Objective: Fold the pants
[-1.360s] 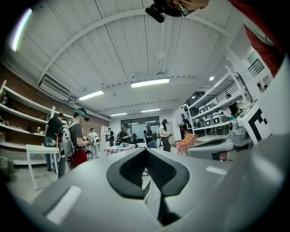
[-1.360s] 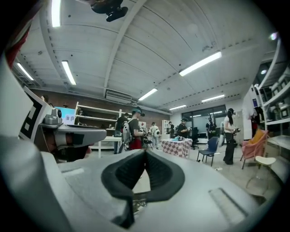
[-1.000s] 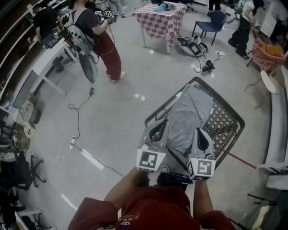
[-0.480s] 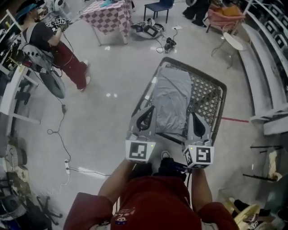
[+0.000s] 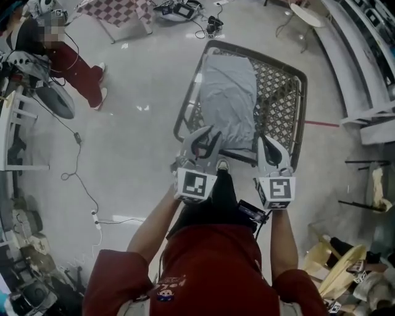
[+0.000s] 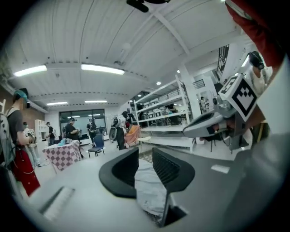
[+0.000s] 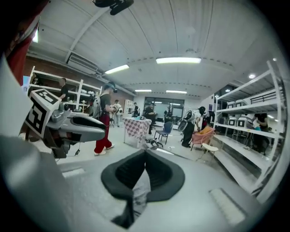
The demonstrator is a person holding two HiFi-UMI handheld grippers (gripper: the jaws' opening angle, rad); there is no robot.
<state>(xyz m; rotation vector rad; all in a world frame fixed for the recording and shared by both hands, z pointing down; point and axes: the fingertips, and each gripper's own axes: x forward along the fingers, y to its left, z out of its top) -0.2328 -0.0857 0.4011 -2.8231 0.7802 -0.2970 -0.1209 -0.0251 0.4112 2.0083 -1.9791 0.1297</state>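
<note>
Grey pants [image 5: 228,99] lie spread lengthwise on a lattice-topped table [image 5: 301,92] in the head view. Both grippers are at the pants' near end, by the table's near edge. My left gripper [image 5: 205,141] is at the near left corner. Its jaws are opening, and in the left gripper view [image 6: 145,165] the grey cloth [image 6: 147,192] lies loose in the gap between them. My right gripper [image 5: 270,150] is at the near right corner. The right gripper view shows that gripper [image 7: 145,156] shut, with a fold of the pants [image 7: 141,190] pinched and hanging below.
A person in red trousers [image 5: 74,62] stands at the far left beside a fan [image 5: 52,99]. Cables [image 5: 74,160] trail over the floor. A checkered table [image 5: 117,9] stands at the back, and shelving [image 5: 364,62] runs along the right.
Both grippers have come down to the table's near edge with the pants' end. The left jaws, closed before, now stand apart. The head camera has tilted further down.
</note>
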